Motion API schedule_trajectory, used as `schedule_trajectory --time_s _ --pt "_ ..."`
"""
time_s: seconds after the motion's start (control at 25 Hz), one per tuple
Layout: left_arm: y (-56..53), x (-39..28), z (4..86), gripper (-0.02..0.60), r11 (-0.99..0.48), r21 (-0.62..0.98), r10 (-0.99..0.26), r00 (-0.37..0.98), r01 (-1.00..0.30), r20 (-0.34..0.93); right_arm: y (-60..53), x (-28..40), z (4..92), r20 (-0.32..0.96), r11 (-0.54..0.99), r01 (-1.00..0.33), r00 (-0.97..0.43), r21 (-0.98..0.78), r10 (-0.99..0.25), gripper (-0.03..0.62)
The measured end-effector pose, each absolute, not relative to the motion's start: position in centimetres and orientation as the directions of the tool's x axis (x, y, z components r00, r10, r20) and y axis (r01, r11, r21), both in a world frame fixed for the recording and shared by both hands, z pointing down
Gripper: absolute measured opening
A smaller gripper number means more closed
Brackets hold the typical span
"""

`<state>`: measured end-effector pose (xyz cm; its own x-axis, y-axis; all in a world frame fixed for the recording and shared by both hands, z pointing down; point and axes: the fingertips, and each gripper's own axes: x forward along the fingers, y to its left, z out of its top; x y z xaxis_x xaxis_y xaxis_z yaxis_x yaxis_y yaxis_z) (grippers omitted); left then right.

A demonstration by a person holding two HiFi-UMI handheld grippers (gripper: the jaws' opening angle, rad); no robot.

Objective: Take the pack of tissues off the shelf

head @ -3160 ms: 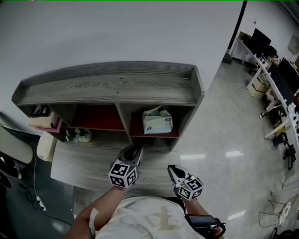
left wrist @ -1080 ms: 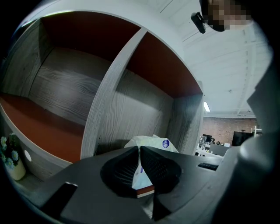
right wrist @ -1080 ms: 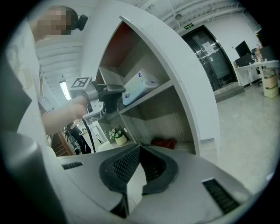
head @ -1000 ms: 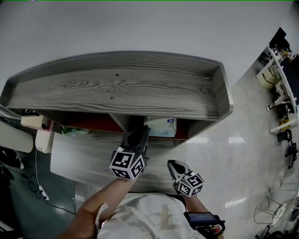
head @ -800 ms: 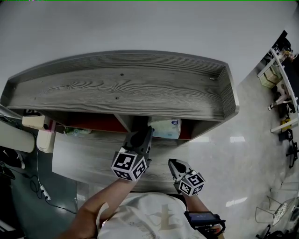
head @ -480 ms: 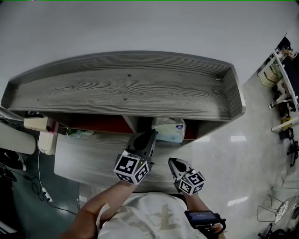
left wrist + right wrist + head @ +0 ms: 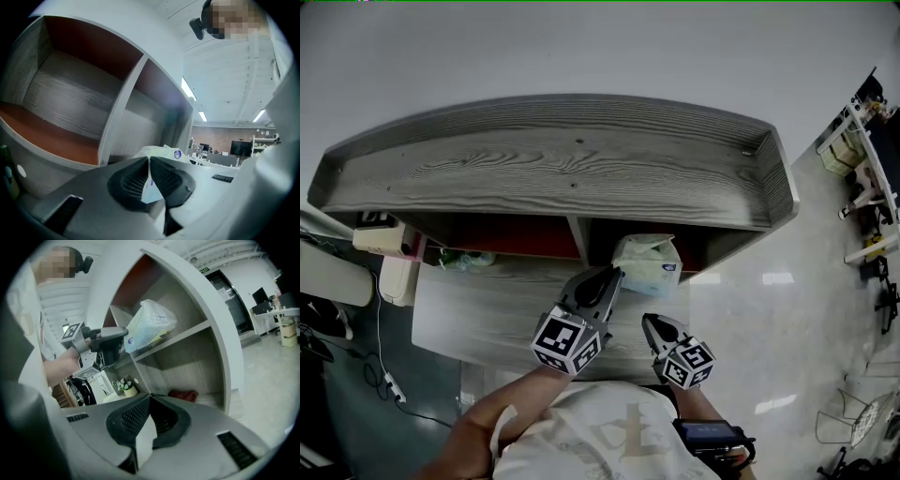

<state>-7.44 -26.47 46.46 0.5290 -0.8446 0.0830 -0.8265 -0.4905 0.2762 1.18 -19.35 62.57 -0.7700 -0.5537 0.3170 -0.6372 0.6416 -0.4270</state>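
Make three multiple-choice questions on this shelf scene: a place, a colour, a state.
1. Where on the grey wood-grain shelf unit is the pale plastic pack of tissues? A on top; B at the right compartment's front; C in the left compartment.
2. The left compartment's floor is: A red; B blue; C yellow.
3. The left claw is: A open, empty; B shut, empty; C shut on the pack.
Answers: B, it sits at that opening; A, red shows there; C, it pinches the wrapper.

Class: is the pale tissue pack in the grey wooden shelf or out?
Partly out: the left gripper holds the pack past the shelf's front edge.
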Motion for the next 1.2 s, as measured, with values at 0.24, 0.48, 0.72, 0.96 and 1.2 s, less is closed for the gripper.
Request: schedule_trajectory --time_s 0.24,0.48,0.72,0.96,1.2 --pt "-24.2 -7.9 46.3 0.029 -0.504 0.276 -0.84 0.539 -0.818 0.062 -18.3 0.9 61.8 0.294 0.652 -0.636 -0.77 -0.412 -0.566 0.005" --pt "-21.9 -8.5 47.2 0.029 -0.517 0.272 -0.831 0.552 -0.811 0.067 -16.6 0.8 61.3 0.284 0.661 -0.637 -0.77 -0.396 -0.572 0.005" --pt "-19.2 -9.5 48.4 0.029 -0.516 0.25 -0.831 0.55 -0.819 0.085 -14.5 0.3 60.8 0.286 0.672 -0.63 -0.776 -0.388 -0.562 0.005" --pt "-17.6 -12.3 49.3 0.029 -0.485 0.251 -0.852 0.517 -0.838 0.08 -13.5 -1.3 61.1 0.286 0.701 -0.61 -0.792 -0.368 -0.539 0.005" --pt "-15.2 -15.1 50.3 0.029 -0.422 0.264 -0.885 0.457 -0.867 0.085 -12.0 -3.2 61.5 0.299 0.733 -0.573 -0.819 -0.367 -0.491 0.005"
